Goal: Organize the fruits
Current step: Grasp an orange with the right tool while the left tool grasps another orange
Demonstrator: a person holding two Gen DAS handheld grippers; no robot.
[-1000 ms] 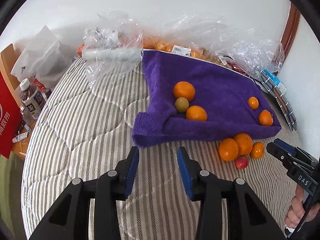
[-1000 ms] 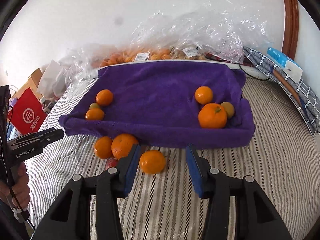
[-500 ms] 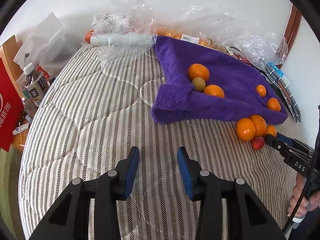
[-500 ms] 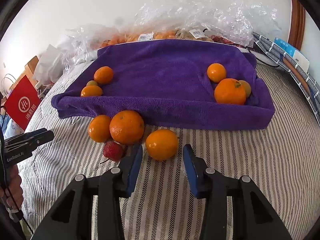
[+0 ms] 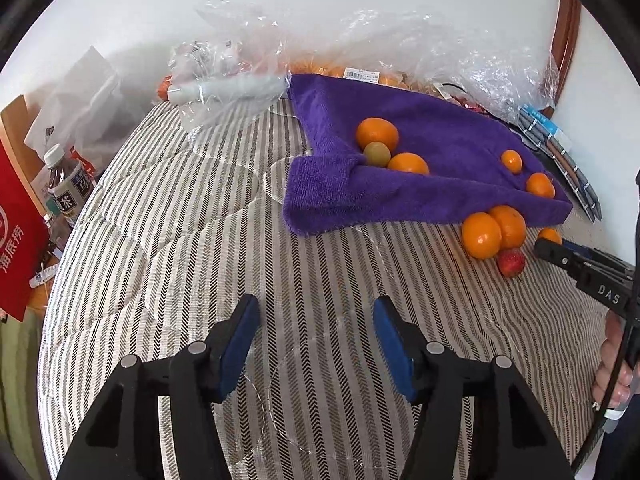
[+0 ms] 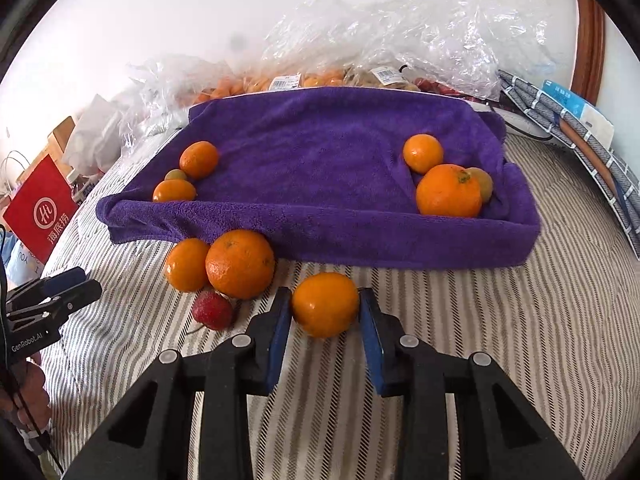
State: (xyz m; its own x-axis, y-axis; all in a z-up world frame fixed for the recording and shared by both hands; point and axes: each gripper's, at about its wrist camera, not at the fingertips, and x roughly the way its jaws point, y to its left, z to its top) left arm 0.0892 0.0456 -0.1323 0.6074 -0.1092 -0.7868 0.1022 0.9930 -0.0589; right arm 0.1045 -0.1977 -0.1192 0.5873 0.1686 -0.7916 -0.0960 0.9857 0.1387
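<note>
Since half a second ago the right gripper (image 6: 325, 308) has pushed forward, so the lone orange (image 6: 325, 304) that lay just ahead of its tips now sits between the two blue pads (image 6: 278, 336). The jaws are spread to either side of the fruit with the pads close against it; whether they touch or press it cannot be told, and the orange rests on the striped bedcover (image 6: 500, 340). Over the same time the left gripper (image 5: 316, 336) has widened: its jaws stand released over bare stripes, holding nothing.

Just left of the framed orange lies a small red fruit (image 6: 212, 310), and behind that a big orange (image 6: 240, 264) and a smaller orange (image 6: 186, 265) touch each other against the front fold of the purple towel (image 6: 320, 168). On the towel, three fruits cluster at its left end: two oranges (image 6: 199, 159) and a small greenish one (image 6: 175, 175) between them. At the right end a large stemmed orange (image 6: 449, 191) leans on a yellowish fruit (image 6: 482, 184), with a smaller orange (image 6: 423, 153) just behind.

Crumpled clear plastic bags (image 6: 400, 32) with more fruit line the wall behind the towel. A red paper bag (image 6: 40, 208) stands at the bed's left edge, near a bottle (image 5: 66, 188) in the left wrist view.
</note>
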